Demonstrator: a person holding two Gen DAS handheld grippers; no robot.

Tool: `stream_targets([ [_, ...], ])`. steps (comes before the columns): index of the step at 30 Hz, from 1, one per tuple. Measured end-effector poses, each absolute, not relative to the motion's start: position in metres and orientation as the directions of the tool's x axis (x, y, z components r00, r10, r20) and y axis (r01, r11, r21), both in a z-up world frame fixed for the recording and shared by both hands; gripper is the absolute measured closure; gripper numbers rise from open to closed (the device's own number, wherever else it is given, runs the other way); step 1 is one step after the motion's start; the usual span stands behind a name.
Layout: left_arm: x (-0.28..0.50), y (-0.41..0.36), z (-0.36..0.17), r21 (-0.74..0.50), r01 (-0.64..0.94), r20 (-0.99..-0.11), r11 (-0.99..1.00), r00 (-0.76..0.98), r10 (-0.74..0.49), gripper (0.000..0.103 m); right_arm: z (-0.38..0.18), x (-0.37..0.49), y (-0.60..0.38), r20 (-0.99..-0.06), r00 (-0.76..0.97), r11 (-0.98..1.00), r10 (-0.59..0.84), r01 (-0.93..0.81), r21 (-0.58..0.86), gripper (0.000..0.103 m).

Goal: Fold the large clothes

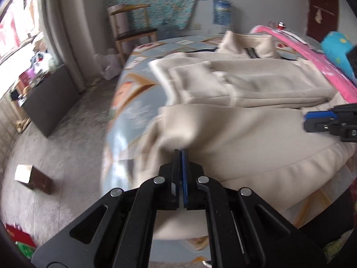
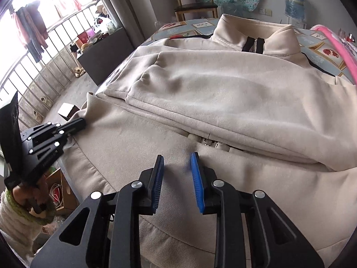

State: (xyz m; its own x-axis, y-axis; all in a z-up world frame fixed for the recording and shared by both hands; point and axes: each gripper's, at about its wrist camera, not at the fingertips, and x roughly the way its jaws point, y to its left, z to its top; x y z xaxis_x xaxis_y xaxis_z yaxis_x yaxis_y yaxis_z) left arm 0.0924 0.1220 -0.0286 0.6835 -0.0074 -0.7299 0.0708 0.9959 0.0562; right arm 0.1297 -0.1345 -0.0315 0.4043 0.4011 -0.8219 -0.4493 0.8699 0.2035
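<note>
On the bed [image 2: 200, 25], left tongs [image 1: 180, 153] pinch the cream jacket [image 2: 223, 84].

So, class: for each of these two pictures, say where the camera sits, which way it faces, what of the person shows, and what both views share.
Left wrist view: on the left gripper, looking down across the bed; its jaws are shut on a fold of the cream jacket; the right gripper shows at the right edge.
Right wrist view: on the right gripper, jaws apart over the jacket; the left gripper and a sleeve show at left.
Shared: jacket, bed, wooden chair, water bottle.
</note>
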Motion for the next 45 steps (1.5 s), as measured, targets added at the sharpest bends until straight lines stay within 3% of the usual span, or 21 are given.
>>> stream_targets([
  [4,0.089,0.150,-0.020,0.117,-0.039,-0.717,0.992,0.688,0.112,0.101,-0.032,0.133,-0.136,-0.821,0.397,0.868,0.409,-0.447,0.217,0.078],
  [6,0.087,0.168,-0.011,0.070,-0.089,-0.709,0.994,0.696,0.113,0.101,-0.032,0.134,-0.135,-0.823,0.399,0.869,0.405,-0.447,0.212,0.078],
  [11,0.082,0.156,0.005,-0.052,0.035,-0.672,0.998,0.738,-0.061,0.101,-0.033,0.134,-0.134,-0.826,0.403,0.872,0.393,-0.449,0.196,0.078],
  [15,0.099,0.122,-0.009,-0.136,0.182,-0.700,0.974,0.678,-0.224,0.101,-0.032,0.133,-0.133,-0.830,0.405,0.875,0.384,-0.447,0.187,0.078],
  [18,0.120,0.107,-0.033,-0.068,0.166,-0.745,0.984,0.648,-0.161,0.101,-0.031,0.132,-0.132,-0.832,0.406,0.875,0.379,-0.450,0.179,0.078],
  [23,0.127,0.134,-0.026,-0.003,0.058,-0.701,0.998,0.711,-0.044,0.101,-0.031,0.132,-0.133,-0.829,0.404,0.872,0.387,-0.453,0.187,0.078],
  [26,0.125,0.150,-0.023,0.116,-0.064,-0.692,0.991,0.710,0.127,0.101,-0.032,0.133,-0.134,-0.825,0.402,0.870,0.398,-0.451,0.200,0.078],
  [28,0.120,0.168,-0.017,0.062,-0.111,-0.695,0.992,0.709,0.123,0.101,-0.032,0.133,-0.136,-0.823,0.399,0.869,0.403,-0.450,0.207,0.078],
  [31,0.105,0.169,-0.002,0.001,-0.099,-0.669,0.995,0.739,0.075,0.101,-0.032,0.134,-0.136,-0.823,0.397,0.867,0.406,-0.452,0.210,0.078],
  [38,0.100,0.081,0.001,-0.125,0.227,-0.669,0.966,0.700,-0.251,0.099,-0.032,0.134,-0.137,-0.823,0.395,0.869,0.408,-0.443,0.219,0.078],
  [42,0.111,0.034,-0.022,-0.124,0.314,-0.704,0.941,0.640,-0.307,0.099,-0.031,0.136,-0.141,-0.819,0.384,0.865,0.427,-0.437,0.246,0.078],
  [45,0.114,0.018,-0.034,-0.064,0.302,-0.724,0.951,0.642,-0.252,0.098,-0.021,0.132,-0.154,-0.816,0.401,0.879,0.417,-0.406,0.250,0.077],
])
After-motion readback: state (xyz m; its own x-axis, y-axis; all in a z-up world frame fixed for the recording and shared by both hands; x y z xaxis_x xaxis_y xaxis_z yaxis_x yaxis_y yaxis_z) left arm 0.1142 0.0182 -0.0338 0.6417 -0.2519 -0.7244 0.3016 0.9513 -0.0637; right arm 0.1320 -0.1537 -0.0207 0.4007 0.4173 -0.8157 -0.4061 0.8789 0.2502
